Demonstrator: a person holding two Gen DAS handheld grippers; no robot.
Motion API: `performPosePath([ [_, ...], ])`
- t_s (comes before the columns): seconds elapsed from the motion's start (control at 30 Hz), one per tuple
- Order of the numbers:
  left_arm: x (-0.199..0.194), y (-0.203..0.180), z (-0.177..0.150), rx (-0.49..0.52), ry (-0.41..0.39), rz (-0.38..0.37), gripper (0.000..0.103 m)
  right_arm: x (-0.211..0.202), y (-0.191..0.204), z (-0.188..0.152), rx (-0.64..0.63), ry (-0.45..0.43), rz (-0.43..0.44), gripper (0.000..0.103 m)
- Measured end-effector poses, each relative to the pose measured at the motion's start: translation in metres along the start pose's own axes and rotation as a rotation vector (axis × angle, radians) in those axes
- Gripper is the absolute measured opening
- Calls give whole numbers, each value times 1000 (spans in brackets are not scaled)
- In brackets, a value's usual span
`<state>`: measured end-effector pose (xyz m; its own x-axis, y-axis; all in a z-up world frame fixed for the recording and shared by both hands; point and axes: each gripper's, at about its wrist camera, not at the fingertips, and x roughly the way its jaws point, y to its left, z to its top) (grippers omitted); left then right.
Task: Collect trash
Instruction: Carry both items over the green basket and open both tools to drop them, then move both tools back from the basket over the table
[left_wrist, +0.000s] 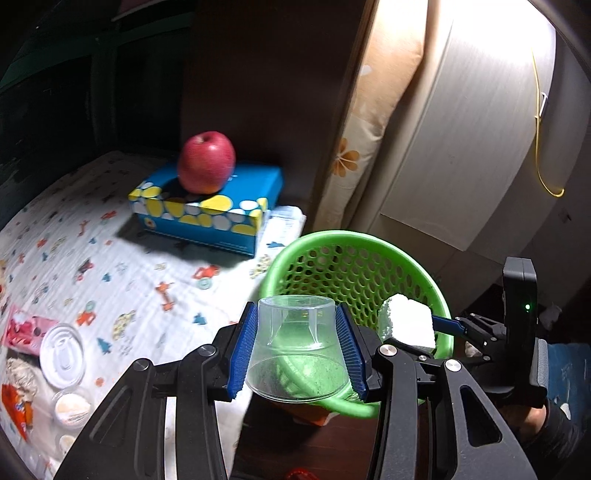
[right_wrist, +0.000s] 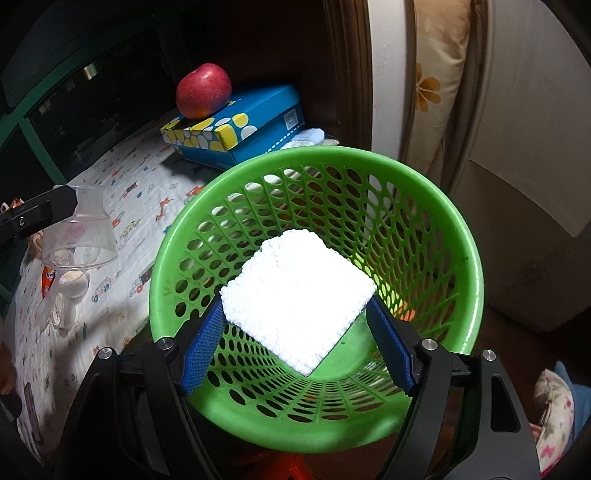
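Basket (right_wrist: 469, 258) as landmark: my right gripper (right_wrist: 295, 332) holds a foam block (right_wrist: 295, 291) above it; my left gripper (left_wrist: 297, 350), beside its rim, clamps a clear cup (left_wrist: 295, 332).

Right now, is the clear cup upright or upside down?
Upside down: in the left claw, the cup has its narrow base farthest from the camera and its wide mouth toward it.

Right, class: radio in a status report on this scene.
Left gripper shut on clear cup. Right gripper holds foam block over green basket. Nothing in the way.
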<state>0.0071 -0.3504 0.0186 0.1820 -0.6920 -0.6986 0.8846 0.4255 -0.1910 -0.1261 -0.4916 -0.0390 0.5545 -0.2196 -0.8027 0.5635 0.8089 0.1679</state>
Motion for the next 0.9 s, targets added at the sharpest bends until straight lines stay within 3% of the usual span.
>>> performPosePath([
  [0.3,37,-26,7,36,57,-46,43,-8,-16,-7,30,-17,-15,84],
  [0.53,55,-37,4,46,96,-69,43,-22,-29,-10,54,-49,-38,84],
  [0.77,58,-37,-3,34,113,-60,58,-30,-33,-14,69,-65,-50,85],
  [0.9,43,-24,-8,16,77,4,78,-35,-24,-13,47,-77,-44,85],
])
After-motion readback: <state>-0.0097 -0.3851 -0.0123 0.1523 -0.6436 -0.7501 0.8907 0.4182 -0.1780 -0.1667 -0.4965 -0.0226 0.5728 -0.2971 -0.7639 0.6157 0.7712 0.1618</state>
